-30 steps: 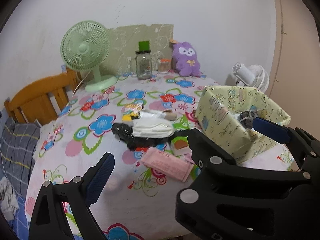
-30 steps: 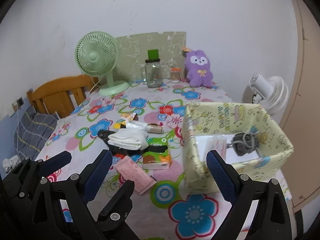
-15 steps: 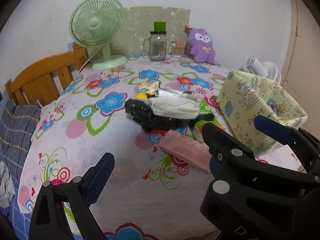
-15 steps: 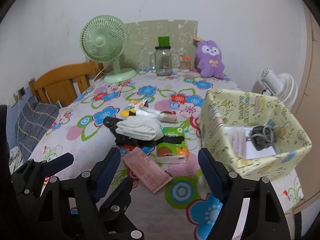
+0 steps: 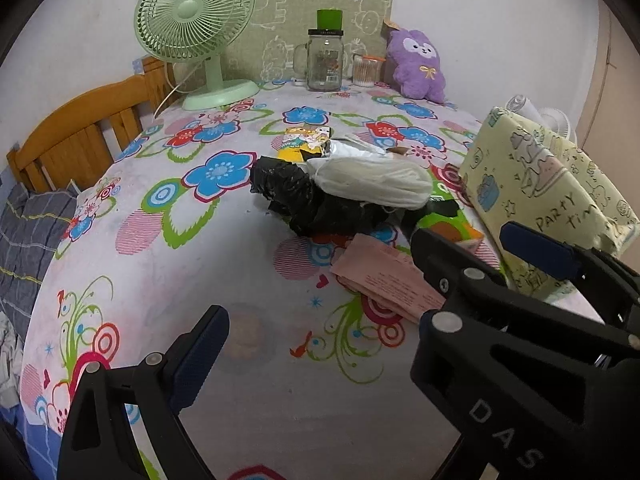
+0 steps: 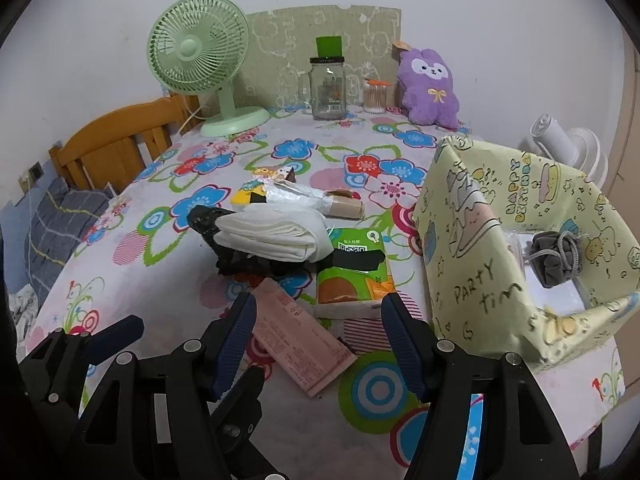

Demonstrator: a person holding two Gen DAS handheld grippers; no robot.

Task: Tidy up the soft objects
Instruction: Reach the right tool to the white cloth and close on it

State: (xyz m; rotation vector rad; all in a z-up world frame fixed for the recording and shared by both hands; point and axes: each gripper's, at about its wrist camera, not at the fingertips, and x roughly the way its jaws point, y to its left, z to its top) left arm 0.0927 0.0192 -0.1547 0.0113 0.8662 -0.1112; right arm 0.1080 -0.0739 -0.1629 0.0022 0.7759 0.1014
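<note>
The scene is being lit softly and evenly from overhead. Edges are being bent and darkened by fisheye distortion.

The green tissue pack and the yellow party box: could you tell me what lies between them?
In the right wrist view, only bare flowered tablecloth separates the green tissue pack from the yellow party box; nothing rests in that gap.
</note>
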